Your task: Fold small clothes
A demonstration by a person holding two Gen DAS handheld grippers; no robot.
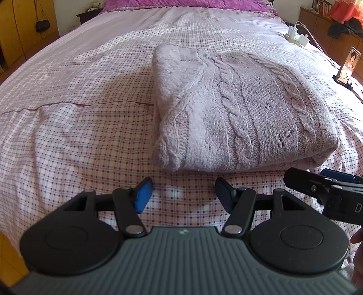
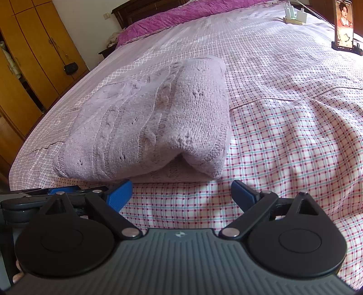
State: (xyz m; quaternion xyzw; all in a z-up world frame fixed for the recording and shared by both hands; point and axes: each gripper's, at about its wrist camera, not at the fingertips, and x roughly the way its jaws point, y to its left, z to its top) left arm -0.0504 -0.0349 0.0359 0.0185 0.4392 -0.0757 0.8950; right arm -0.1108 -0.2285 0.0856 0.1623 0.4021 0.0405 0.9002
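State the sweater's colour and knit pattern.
Pale lilac sweater, cable-knit; clearest in the left wrist view.

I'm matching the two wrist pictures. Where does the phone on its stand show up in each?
Left wrist: phone at the far right edge, right of the folded knit sweater.
Right wrist: phone in the top right corner.
Shared landmark: the white charger strip, beyond the sweater.
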